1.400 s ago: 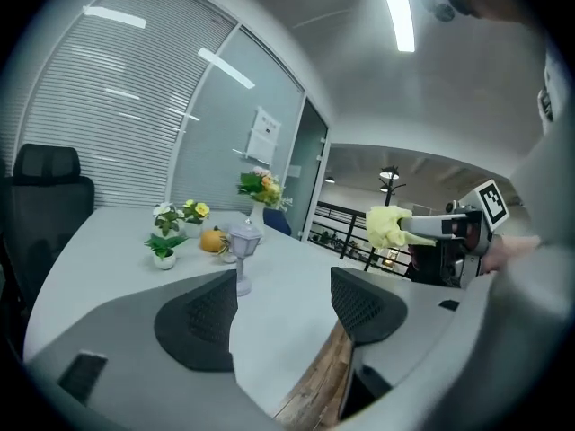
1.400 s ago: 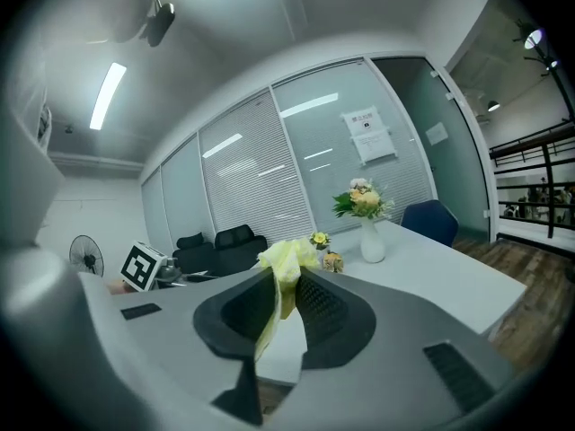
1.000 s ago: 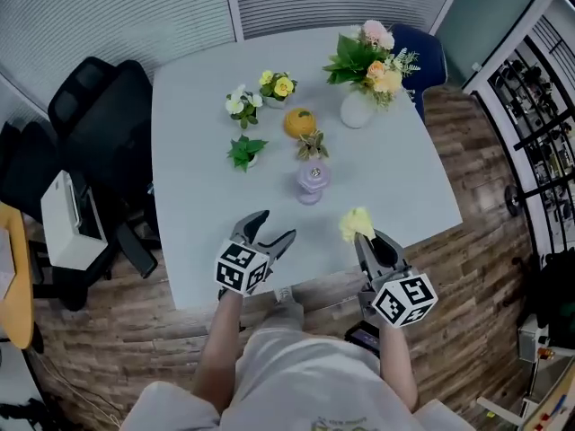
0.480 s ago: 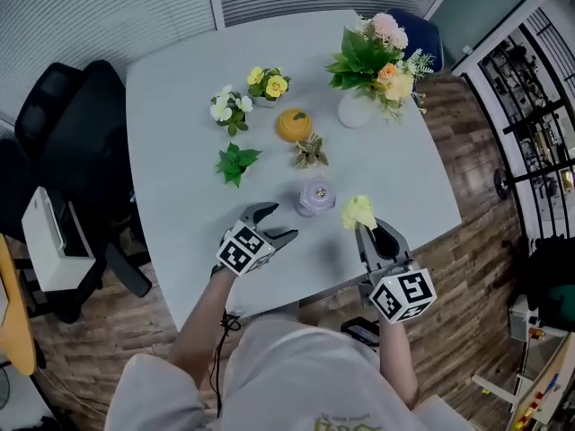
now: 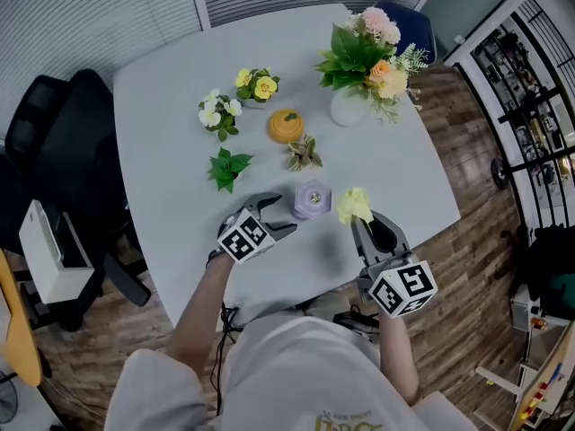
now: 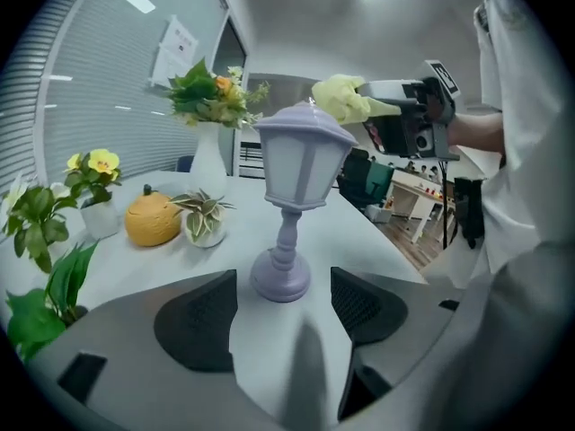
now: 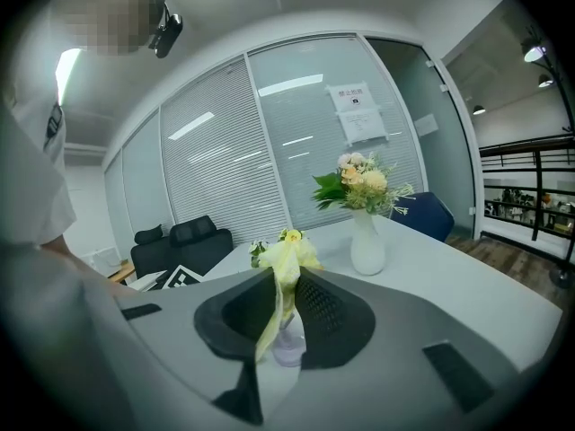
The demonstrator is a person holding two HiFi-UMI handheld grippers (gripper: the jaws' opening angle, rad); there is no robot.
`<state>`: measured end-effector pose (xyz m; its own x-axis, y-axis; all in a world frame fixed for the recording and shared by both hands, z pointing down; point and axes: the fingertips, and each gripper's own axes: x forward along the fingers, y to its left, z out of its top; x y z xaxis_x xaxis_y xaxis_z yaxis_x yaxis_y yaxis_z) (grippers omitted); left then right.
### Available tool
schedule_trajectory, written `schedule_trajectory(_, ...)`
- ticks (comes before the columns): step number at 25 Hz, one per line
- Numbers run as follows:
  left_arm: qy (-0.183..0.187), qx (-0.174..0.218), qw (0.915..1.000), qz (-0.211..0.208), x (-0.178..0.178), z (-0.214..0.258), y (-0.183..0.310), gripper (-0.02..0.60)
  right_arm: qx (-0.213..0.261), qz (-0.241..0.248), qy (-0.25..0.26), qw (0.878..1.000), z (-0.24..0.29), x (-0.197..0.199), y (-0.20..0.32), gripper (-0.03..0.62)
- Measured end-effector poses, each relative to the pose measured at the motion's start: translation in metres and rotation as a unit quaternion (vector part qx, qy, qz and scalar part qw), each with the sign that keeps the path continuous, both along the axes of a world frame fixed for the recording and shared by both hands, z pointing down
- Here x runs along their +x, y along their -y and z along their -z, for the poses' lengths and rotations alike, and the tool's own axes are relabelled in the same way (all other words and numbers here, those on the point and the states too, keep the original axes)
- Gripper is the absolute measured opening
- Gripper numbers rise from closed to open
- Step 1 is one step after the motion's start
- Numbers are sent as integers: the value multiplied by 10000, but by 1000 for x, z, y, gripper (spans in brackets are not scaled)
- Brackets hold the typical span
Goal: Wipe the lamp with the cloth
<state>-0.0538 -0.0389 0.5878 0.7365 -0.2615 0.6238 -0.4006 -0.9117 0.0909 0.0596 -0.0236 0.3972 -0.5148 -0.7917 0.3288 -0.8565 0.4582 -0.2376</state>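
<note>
Nearest the person, the left tool (image 5: 277, 214) lay low over the grey desk (image 5: 180, 106) with its jaws spread apart and nothing gripped. The foot of the lamp (image 5: 312, 198) stood just beyond the tips, in line with the gap between them. The right tool (image 5: 368, 226) was to the right of it, its jaws pressed together on the yellow cloth (image 5: 355, 205). The cloth bunched above the tips, and a thin strip hung down between the pads.

The lamp, a small lilac lantern on a slim stem, stood upright near the desk's front edge, between the two tools. The cloth was held up close by the lamp's top on its right side; whether they touched could not be told.

Behind the lamp sat a little striped plant (image 5: 305, 153) and an orange pumpkin (image 5: 286, 126), with a leafy green sprig (image 5: 225, 166) to the left. Farther back were two small pots of flowers (image 5: 236, 97), and a white vase (image 5: 349, 108) of pink and peach blooms stood at the far right. A black chair (image 5: 54, 142) was beside the desk's left edge.
</note>
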Motion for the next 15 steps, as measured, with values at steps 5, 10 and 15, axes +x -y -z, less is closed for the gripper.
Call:
schedule_trajectory(5,173,117,9981,-588,6,-7,9,306,15,176,41,9998,-8,-9,15,74)
schedule_trajectory(10,261,146,9957,-878,14,-14,9,305,18,233,166,9996,-9,-5,26,74)
schedule_trajectory(15,157,185,9944,-1025,20,-16,11,305,-23,344,246,9991,-11,-6,32,74)
